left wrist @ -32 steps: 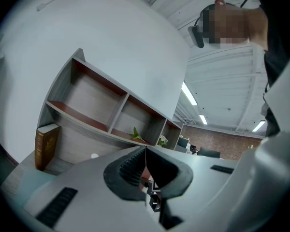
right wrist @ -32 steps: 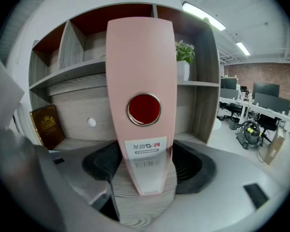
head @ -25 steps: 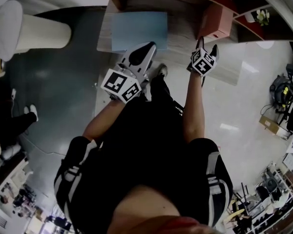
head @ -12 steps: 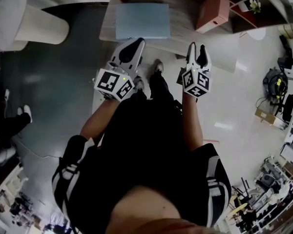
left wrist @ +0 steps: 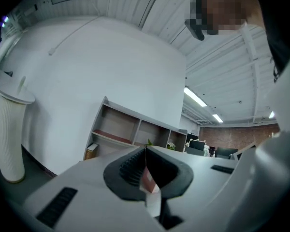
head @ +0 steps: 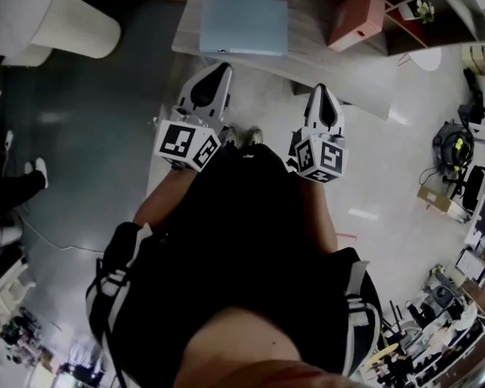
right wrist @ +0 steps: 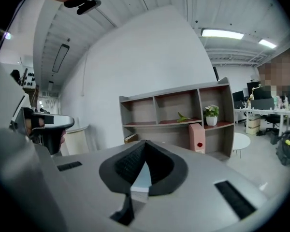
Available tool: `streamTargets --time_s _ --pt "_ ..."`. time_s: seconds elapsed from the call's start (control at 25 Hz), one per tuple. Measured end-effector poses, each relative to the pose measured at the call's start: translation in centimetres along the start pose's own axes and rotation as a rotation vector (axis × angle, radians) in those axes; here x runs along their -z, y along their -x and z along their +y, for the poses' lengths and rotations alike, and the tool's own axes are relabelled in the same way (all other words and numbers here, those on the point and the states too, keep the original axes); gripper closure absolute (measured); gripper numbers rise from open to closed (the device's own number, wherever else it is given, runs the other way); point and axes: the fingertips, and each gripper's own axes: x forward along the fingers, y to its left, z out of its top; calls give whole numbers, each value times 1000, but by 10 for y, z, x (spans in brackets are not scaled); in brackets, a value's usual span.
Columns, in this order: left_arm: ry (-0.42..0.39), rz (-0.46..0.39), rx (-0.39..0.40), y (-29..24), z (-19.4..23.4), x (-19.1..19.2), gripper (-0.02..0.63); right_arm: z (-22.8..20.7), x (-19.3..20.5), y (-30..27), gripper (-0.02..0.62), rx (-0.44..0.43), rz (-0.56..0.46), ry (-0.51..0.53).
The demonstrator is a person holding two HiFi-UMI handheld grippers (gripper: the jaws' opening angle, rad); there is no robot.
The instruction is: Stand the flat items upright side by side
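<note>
A light blue flat folder (head: 244, 24) lies flat on the wooden table (head: 307, 55) ahead of me. To its right a pink file box (head: 356, 18) stands upright against the shelf. My left gripper (head: 218, 68) hovers just short of the table's near edge, below the folder, shut and empty. At the right, my right gripper (head: 323, 88) is also shut with nothing in it, a little short of the pink box. In the right gripper view the jaws (right wrist: 145, 142) meet, with the folder (right wrist: 141, 177) and pink box (right wrist: 198, 138) beyond them. The left gripper (left wrist: 146, 149) points up at the shelf.
A low open shelf unit (right wrist: 183, 110) with a potted plant (right wrist: 211, 114) stands behind the table. A white ribbed column (head: 65, 27) rises at the left. A person's legs (head: 16, 188) show at far left. Office clutter (head: 461, 148) lines the right side.
My right gripper has drawn back from the pink box toward my body and its jaws have shut. The left gripper has pulled back slightly too and stays shut.
</note>
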Motion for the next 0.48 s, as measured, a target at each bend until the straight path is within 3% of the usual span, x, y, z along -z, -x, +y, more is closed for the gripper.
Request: streamTargets --time_s 0.48 --pt "-37 -4 -87 8 -12 13 581 1 13 8 571 -90 43 -10"
